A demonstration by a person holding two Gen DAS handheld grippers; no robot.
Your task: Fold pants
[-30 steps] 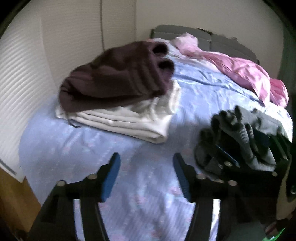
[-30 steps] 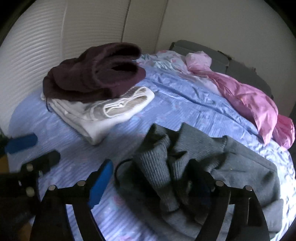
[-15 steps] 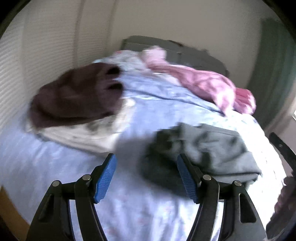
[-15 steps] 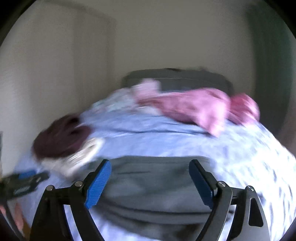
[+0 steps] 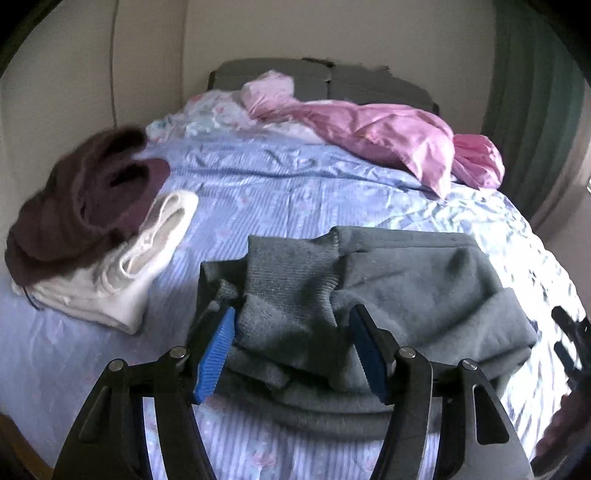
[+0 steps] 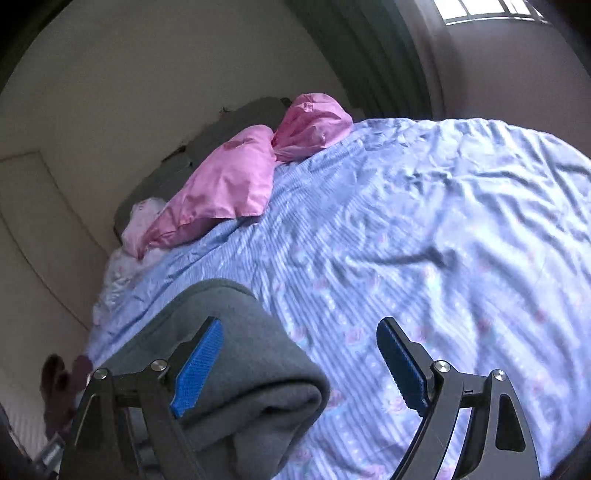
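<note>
Grey pants (image 5: 406,277) lie in a loosely folded heap on the blue striped bed sheet (image 5: 295,192), with a ribbed cuff on top at the near left. My left gripper (image 5: 291,332) hovers over that near-left part. Its jaws are closing with the ribbed cloth between them, and the blue pads do not press on it. In the right wrist view the rolled, rounded edge of the grey pants (image 6: 251,362) lies at lower left. My right gripper (image 6: 299,328) stands wide open and tilted, its left finger over that edge and its right finger over bare sheet (image 6: 424,240).
A maroon garment (image 5: 81,206) rests on a folded white one (image 5: 122,280) at the bed's left side. A pink quilt (image 5: 388,136) lies crumpled by the grey headboard (image 5: 332,77). A green curtain (image 5: 535,74) hangs at the right, near a window (image 6: 491,11).
The left gripper has moved right, from bare sheet to over the grey pants. The right gripper has swept right off the heap to its far edge and rolled, so its view is tilted.
</note>
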